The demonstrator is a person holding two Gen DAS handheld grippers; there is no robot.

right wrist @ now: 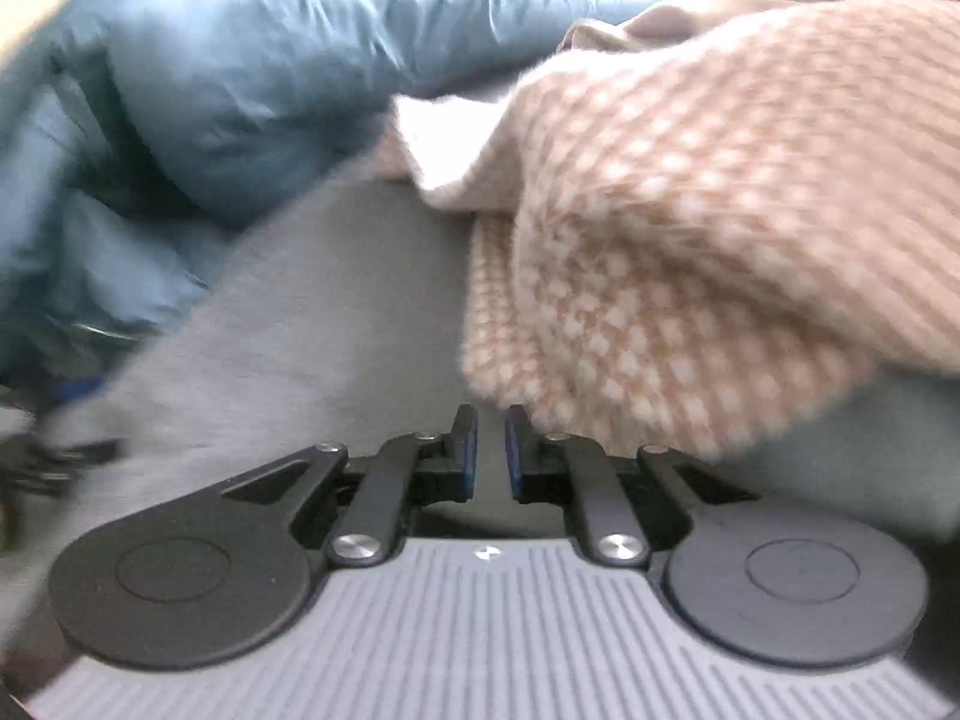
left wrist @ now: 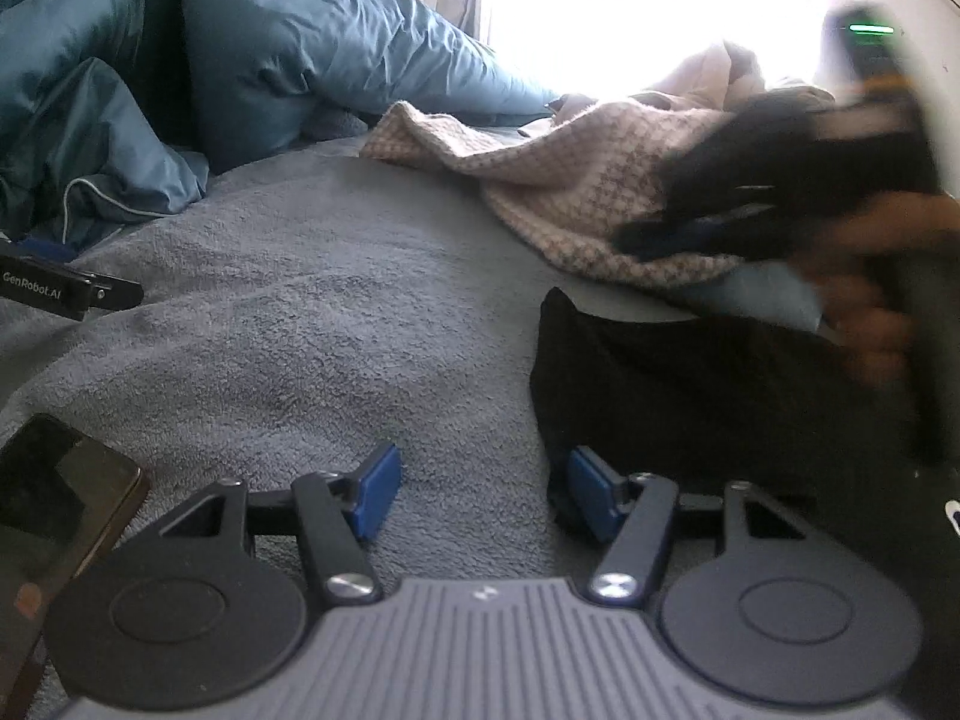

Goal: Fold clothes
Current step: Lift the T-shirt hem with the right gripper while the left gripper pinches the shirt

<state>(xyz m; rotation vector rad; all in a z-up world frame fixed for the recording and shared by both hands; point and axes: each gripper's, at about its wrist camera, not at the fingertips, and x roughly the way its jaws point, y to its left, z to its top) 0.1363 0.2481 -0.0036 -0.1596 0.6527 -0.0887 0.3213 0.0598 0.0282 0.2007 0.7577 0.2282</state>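
the knitted garment (left wrist: 576, 180) is a pinkish-beige piece with a small woven check of pale squares, fuzzy at its edges, lying rumpled on the grey fleece blanket (left wrist: 312, 312) toward the far right of the bed. seen close from the right wrist view, the knitted garment (right wrist: 708, 228) bulges in a thick rounded fold, with a ribbed stretch along its right side and a paler edge at its upper left. a black garment (left wrist: 690, 396) lies flat on the blanket nearer the left gripper (left wrist: 480, 495), its corner reaching the right-hand blue pad. that gripper's jaws stand apart with only blanket between them, nothing gripped. the right gripper (right wrist: 491, 444) has its pads drawn nearly together, a thin gap left, with nothing visibly pinched; the knit's lower edge sits just beyond its right finger. in the left wrist view the right gripper (left wrist: 708, 228) is blurred, over the knit's near edge, held by a hand (left wrist: 870, 312). a blue duvet (left wrist: 240, 60) is heaped at the back left. a phone (left wrist: 54, 516) lies at the lower left.
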